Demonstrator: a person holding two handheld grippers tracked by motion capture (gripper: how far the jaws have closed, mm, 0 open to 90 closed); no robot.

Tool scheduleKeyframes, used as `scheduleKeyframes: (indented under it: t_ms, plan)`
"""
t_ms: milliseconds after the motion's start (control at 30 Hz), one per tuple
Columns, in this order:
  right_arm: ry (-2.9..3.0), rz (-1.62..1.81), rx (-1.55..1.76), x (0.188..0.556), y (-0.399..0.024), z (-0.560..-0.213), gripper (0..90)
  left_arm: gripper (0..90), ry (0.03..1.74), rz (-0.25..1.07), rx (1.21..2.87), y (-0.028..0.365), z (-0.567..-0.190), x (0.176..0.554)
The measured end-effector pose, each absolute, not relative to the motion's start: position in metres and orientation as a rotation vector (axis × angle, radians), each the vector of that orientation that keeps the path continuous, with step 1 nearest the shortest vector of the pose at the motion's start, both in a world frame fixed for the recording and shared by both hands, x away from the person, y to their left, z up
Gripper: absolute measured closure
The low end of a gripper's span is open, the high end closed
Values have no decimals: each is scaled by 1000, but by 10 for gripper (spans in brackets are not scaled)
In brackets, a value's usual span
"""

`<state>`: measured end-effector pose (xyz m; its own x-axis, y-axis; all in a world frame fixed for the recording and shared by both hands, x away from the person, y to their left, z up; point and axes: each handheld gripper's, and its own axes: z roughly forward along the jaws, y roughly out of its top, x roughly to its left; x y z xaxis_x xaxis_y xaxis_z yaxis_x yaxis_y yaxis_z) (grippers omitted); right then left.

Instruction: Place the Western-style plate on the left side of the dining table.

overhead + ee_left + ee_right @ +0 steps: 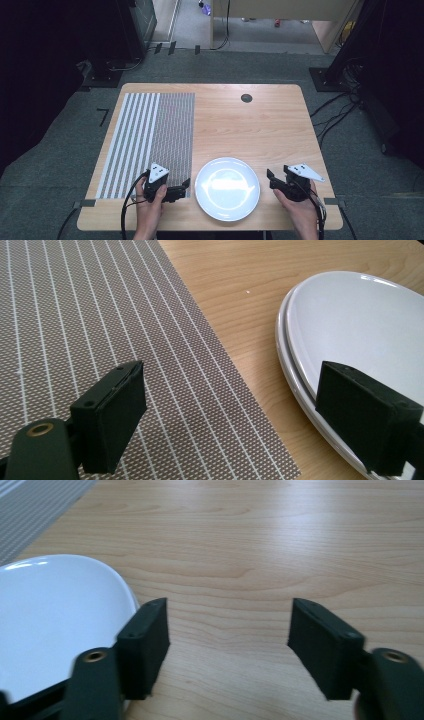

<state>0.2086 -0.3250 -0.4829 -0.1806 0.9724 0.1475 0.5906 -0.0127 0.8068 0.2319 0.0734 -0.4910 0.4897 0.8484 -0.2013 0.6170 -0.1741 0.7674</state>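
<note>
1. Right now my left tool [186, 186] sits with its jaws spread wide, holding nothing. In the left gripper view one jaw hangs over the striped placemat [100, 320] and the other over the near rim of the white plate [360, 335], so the mat's edge and a strip of bare desk [240, 300] lie between them.
2. My right tool [270, 176] is also wide and empty. In the right gripper view the plate [50, 615] lies just beside its left jaw, and only wood grain lies ahead of the gap.
3. From the high view, the plate [227, 188] rests flat on the desk between the two tools, just off the placemat [150, 135].
4. I judge both tools flank the plate so I can take opposite rims, probably to shift it onto the mat.
5. The rim is low and glossy, so a jaw may slip.
</note>
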Motion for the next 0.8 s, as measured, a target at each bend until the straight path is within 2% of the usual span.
scheduleKeyframes:
  t_ms: [33,67,433,633,800]
  plan:
    - [1803,1077,1620,209,-325,-483,388,126,1218,345,1889,73,-491,232]
    - [1826,1114,1625,209,-325,-484,427,127,1213,340,1893,72,-492,231]
    - [1886,1181,1655,210,-316,-491,507,127,1184,328,1918,62,-493,228]
    - [1923,1235,1701,212,-315,-494,520,127,1159,316,1942,55,-495,226]
    - [1928,1292,1751,211,-313,-496,614,127,1137,299,1954,50,-495,224]
